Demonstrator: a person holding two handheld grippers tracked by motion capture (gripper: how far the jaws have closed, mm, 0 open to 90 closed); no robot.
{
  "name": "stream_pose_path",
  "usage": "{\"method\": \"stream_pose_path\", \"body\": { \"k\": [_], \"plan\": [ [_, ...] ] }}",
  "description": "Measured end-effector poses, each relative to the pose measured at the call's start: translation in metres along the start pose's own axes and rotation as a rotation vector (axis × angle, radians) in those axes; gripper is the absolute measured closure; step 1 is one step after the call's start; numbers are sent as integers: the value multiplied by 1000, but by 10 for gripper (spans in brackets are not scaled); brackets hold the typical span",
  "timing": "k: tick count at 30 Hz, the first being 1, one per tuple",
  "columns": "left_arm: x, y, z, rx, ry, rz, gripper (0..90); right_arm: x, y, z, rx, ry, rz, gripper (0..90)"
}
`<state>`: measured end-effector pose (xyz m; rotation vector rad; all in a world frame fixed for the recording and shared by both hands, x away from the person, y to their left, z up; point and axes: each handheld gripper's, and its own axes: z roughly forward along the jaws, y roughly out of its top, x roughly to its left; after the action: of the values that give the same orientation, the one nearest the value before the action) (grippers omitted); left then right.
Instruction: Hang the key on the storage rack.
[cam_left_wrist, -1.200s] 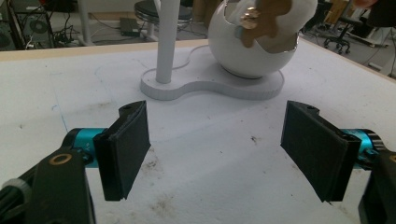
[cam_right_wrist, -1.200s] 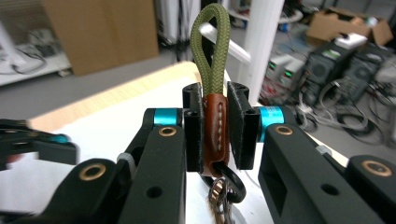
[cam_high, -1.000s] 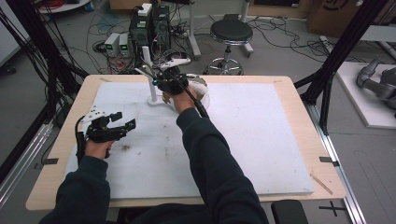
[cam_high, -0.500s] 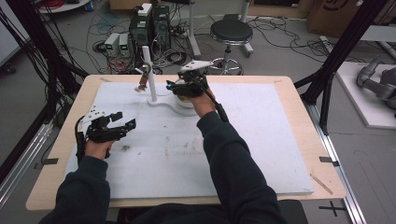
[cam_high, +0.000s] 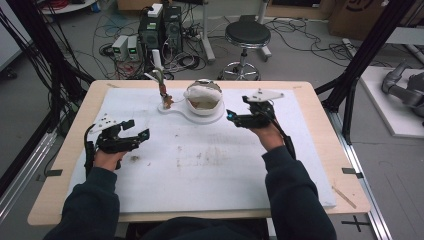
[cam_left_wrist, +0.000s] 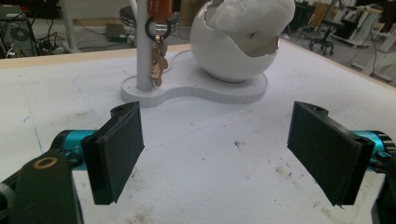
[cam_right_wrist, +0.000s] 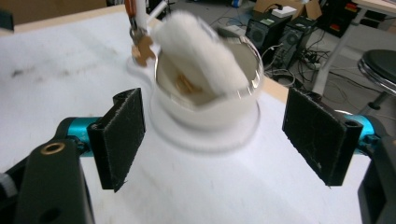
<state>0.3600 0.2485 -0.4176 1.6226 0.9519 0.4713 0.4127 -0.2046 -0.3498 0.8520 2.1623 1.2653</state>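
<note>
We hold the left tongs (cam_high: 131, 135) wide open and empty, low over the white surface (cam_high: 210, 170). Ahead, the white bowl (cam_high: 204, 102) with its cloth (cam_high: 202, 92) stands beside a post. Our right tongs (cam_high: 235, 117), gaping empty, sit just right of it.

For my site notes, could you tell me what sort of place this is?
Probably a robotics lab: computer towers and loose cables cover the floor behind the table, beside a stool.
</note>
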Motion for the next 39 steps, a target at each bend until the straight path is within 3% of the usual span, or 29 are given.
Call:
{"method": "stream_pose_path", "body": {
  "k": [7, 13, 20, 26, 39],
  "plan": [
    [-5, 0, 4, 6, 2, 16, 191, -10, -61, -45, 10, -22, 42, 216],
    [-6, 1, 5, 2, 4, 15, 196, -13, -89, -72, 25, -58, 68, 216],
    [-5, 0, 8, 5, 6, 13, 203, -23, -100, -83, 12, -103, 105, 216],
    [-7, 2, 8, -4, 0, 25, 203, -24, -104, -87, 12, -122, 123, 216],
    [-12, 4, 6, -3, -10, 50, 203, -22, -105, -86, 10, -126, 137, 216]
  ]
}}
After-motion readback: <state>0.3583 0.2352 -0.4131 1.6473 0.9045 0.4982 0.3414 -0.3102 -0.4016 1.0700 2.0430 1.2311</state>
